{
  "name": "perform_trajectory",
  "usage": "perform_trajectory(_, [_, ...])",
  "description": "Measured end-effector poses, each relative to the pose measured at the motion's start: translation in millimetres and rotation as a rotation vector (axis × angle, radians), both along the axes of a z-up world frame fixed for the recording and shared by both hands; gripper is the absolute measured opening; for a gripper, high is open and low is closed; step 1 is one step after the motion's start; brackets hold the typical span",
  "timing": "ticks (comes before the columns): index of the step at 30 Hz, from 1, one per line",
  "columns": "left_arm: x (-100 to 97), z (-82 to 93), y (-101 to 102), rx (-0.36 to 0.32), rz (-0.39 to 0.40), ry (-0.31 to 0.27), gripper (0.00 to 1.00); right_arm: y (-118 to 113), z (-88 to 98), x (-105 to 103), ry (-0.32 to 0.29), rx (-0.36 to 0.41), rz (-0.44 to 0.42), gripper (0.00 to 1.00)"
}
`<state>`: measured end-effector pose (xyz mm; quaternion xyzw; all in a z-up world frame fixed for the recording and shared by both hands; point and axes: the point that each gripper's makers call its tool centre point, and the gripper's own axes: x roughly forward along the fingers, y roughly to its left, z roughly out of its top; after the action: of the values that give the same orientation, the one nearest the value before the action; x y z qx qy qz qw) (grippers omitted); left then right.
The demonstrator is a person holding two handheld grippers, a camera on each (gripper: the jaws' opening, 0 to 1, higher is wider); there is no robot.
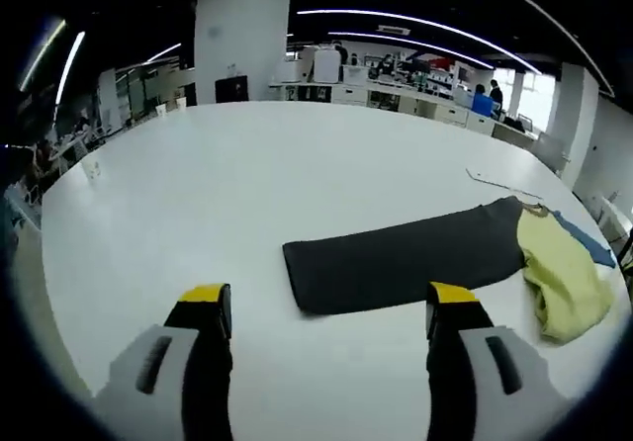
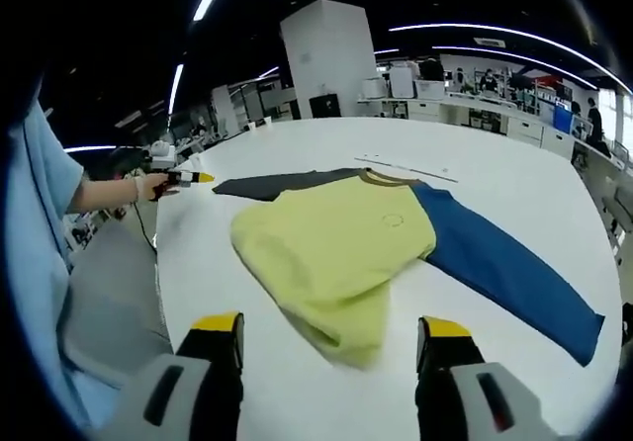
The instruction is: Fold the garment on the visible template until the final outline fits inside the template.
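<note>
A garment lies on the white table (image 1: 218, 184): a crumpled yellow body (image 2: 331, 248), a dark grey sleeve (image 1: 406, 258) and a blue sleeve (image 2: 509, 268). In the left gripper view the dark sleeve stretches flat to the left, with the yellow body (image 1: 564, 273) bunched at the right. My left gripper (image 1: 326, 303) is open, low over the table just short of the dark sleeve's end. My right gripper (image 2: 331, 327) is open above the near edge of the yellow body. A hand holds the left gripper (image 2: 188, 177) by the tip of the dark sleeve (image 2: 282, 182). Nothing is between either pair of jaws.
A thin line (image 2: 406, 169) marks the white table (image 2: 514, 189) just beyond the garment's collar. The person's light blue sleeve (image 2: 45, 223) fills the left side. Desks, a white pillar (image 1: 242, 36) and people stand far behind the table.
</note>
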<state>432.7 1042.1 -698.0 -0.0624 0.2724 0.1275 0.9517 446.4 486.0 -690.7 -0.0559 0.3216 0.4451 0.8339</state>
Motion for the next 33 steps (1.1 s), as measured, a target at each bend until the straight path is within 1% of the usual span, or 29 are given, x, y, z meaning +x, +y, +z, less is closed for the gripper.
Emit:
perform_trajectory(1, [3.0, 4.2, -8, 0.0, -0.028, -0.016, 0.8, 0, -0.6, 0, 0.001, -0.001, 0.0, 0.71])
perform_trajectory(2, [4.9, 7.2, -16, -0.017, -0.057, -0.03, 0.79, -1, -2.2, -1, -0.001, -0.009, 0.002, 0.7])
perform_trajectory(3, [6.6, 10.5, -25, -0.038, -0.082, -0.048, 0.75, -1, -2.8, -1, 0.0, -0.011, 0.002, 0.7])
perform_trajectory(4, [7.9, 13.9, -31, -0.043, -0.099, -0.064, 0.69, -2, -3.3, -1, 0.002, -0.008, 0.001, 0.7])
perform_trajectory(5, [9.8, 17.2, -43, -0.063, -0.14, -0.08, 0.65, -2, -3.2, -1, 0.003, -0.005, -0.001, 0.7])
perform_trajectory(6, [10.6, 19.1, -50, -0.075, -0.159, -0.089, 0.61, -2, -3.2, 0, 0.004, -0.002, -0.002, 0.7])
perform_trajectory(8, [11.1, 15.6, -64, -0.08, -0.213, -0.073, 0.61, -3, -3.3, 0, 0.002, -0.001, -0.005, 0.7])
perform_trajectory(9, [10.4, 14.1, -70, -0.088, -0.22, -0.064, 0.62, -3, -3.4, 1, 0.002, 0.001, -0.006, 0.7])
perform_trajectory(11, [10.8, 15.3, -81, -0.086, -0.259, -0.083, 0.63, -3, -3.9, 1, 0.003, 0.003, -0.008, 0.7])
perform_trajectory(13, [10.4, 14.4, -92, -0.096, -0.289, -0.087, 0.67, -3, -4.5, 0, 0.006, 0.003, -0.006, 0.7])
perform_trajectory(14, [11.1, 14.6, -102, -0.128, -0.329, -0.096, 0.71, -2, -4.8, 0, 0.006, 0.001, -0.006, 0.7])
perform_trajectory(15, [11.0, 15.3, -107, -0.14, -0.35, -0.1, 0.77, -2, -5.4, -1, 0.008, 0.0, -0.005, 0.7])
perform_trajectory(16, [11.2, 16.6, -113, -0.145, -0.381, -0.108, 0.81, -2, -5.5, -1, 0.009, -0.001, -0.004, 0.7])
perform_trajectory(17, [11.3, 19.8, -123, -0.168, -0.428, -0.123, 0.83, -2, -6.2, -1, 0.01, -0.004, -0.002, 0.7])
perform_trajectory(18, [10.5, 21.1, -129, -0.176, -0.453, -0.122, 0.86, -2, -6.3, -2, 0.01, -0.004, -0.001, 0.7])
perform_trajectory(19, [9.6, 22.6, -135, -0.164, -0.491, -0.124, 0.88, -2, -6.6, -2, 0.012, -0.003, -0.001, 0.7])
perform_trajectory(20, [8.3, 22.5, -140, -0.169, -0.52, -0.118, 0.91, -2, -7.1, -2, 0.014, -0.003, -0.001, 0.7])
perform_trajectory(21, [8.9, 23.1, -142, -0.16, -0.519, -0.124, 0.97, -1, -7.5, -2, 0.014, -0.003, -0.001, 0.7])
perform_trajectory(22, [8.6, 22.6, -146, -0.158, -0.544, -0.124, 0.98, -1, -8.6, -1, 0.016, -0.003, -0.002, 0.7])
perform_trajectory(23, [5.8, 18.9, -154, -0.184, -0.579, -0.105, 0.99, -1, -9.7, -1, 0.02, -0.005, -0.002, 0.69])
perform_trajectory(25, [3.4, 19.8, -165, -0.219, -0.627, -0.117, 0.98, 0, -11.7, -2, 0.02, -0.007, 0.0, 0.69])
perform_trajectory(26, [1.0, 18.2, -172, -0.232, -0.654, -0.112, 0.97, 1, -13.2, -2, 0.025, -0.009, -0.001, 0.68])
perform_trajectory(27, [-0.1, 15.7, -174, -0.224, -0.657, -0.101, 0.94, 1, -13.9, -2, 0.027, -0.008, -0.001, 0.68])
perform_trajectory(28, [-1.1, 12.5, -180, -0.215, -0.678, -0.092, 0.92, 1, -14.8, -3, 0.03, -0.008, 0.0, 0.68])
perform_trajectory(29, [-3.4, 12.0, -187, -0.219, -0.701, -0.088, 0.89, 2, -17.1, -3, 0.035, -0.012, 0.003, 0.67])
perform_trajectory(31, [-6.2, 9.6, -200, -0.248, -0.738, -0.084, 0.8, 2, -21.3, -2, 0.041, -0.017, 0.005, 0.67])
perform_trajectory(32, [-8.6, 7.4, -210, -0.27, -0.771, -0.086, 0.74, 1, -23.6, -1, 0.044, -0.023, 0.004, 0.65])
perform_trajectory(33, [-11.8, 4.9, -217, -0.287, -0.792, -0.079, 0.65, -1, -26.4, 1, 0.039, -0.039, -0.001, 0.62])
